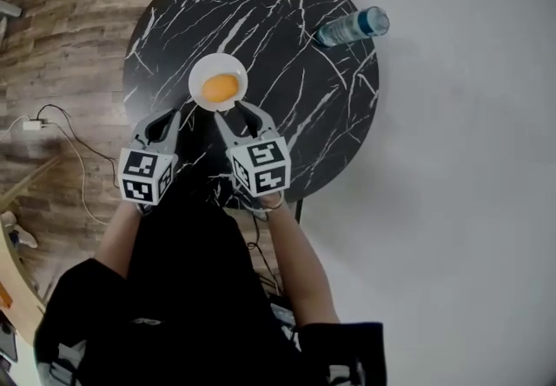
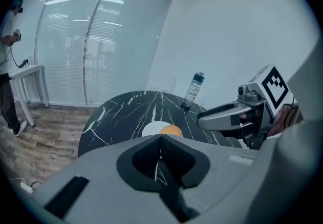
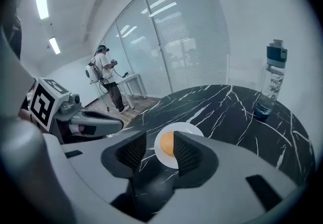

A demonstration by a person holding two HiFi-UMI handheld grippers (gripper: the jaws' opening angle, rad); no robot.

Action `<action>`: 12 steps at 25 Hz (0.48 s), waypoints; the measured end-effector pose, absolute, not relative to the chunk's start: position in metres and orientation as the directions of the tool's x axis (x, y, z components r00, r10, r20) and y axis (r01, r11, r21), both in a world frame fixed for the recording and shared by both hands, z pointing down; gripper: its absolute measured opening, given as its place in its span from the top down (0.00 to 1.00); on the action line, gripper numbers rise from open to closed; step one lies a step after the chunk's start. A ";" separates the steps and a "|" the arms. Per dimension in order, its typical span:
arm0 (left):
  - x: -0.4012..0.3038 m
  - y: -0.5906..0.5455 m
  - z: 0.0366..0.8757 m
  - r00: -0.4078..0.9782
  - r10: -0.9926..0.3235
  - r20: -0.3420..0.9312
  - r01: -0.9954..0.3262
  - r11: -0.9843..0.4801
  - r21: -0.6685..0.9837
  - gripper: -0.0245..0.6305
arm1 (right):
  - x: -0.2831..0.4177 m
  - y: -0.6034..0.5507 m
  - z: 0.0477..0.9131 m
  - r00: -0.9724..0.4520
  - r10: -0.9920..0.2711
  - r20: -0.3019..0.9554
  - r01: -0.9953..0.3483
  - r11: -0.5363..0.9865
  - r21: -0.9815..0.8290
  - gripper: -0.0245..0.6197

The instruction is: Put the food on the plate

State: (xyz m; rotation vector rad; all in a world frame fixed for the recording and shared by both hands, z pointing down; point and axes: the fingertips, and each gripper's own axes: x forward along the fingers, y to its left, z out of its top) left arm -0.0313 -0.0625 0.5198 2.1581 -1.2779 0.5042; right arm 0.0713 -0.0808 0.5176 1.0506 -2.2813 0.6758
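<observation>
An orange round piece of food (image 1: 220,88) lies on a small white plate (image 1: 198,73) on the round black marble table (image 1: 287,45). My right gripper (image 1: 236,112) hovers just at the plate's near edge, jaws apart, with nothing between them. In the right gripper view the food (image 3: 168,144) and plate (image 3: 192,129) show through the gap of the gripper (image 3: 159,150). My left gripper (image 1: 169,121) sits left of the plate near the table's edge. Its pads meet in the left gripper view (image 2: 160,148), with nothing held. The food (image 2: 171,130) shows just beyond them.
A clear water bottle with a blue cap (image 1: 352,26) lies or stands at the table's far right; it is upright in the right gripper view (image 3: 270,84). A cable (image 1: 61,128) runs over the wood floor at left. A person (image 3: 106,79) stands far off by glass walls.
</observation>
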 end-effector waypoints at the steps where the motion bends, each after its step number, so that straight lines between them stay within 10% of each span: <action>1: -0.027 -0.060 0.515 0.472 -0.666 0.577 -0.881 -0.383 0.279 0.96 | 0.073 -0.078 0.514 -0.553 -0.535 0.638 -0.794 0.570 -0.211 0.73; 5: -0.021 -0.051 0.497 0.473 -0.672 0.570 -0.879 -0.408 0.248 0.96 | 0.079 -0.070 0.487 -0.527 -0.623 0.578 -0.812 0.569 -0.126 0.93; 12: -0.003 -0.046 0.460 0.485 -0.691 0.537 -0.866 -0.465 0.184 0.96 | 0.098 -0.058 0.448 -0.514 -0.719 0.467 -0.839 0.536 -0.097 0.97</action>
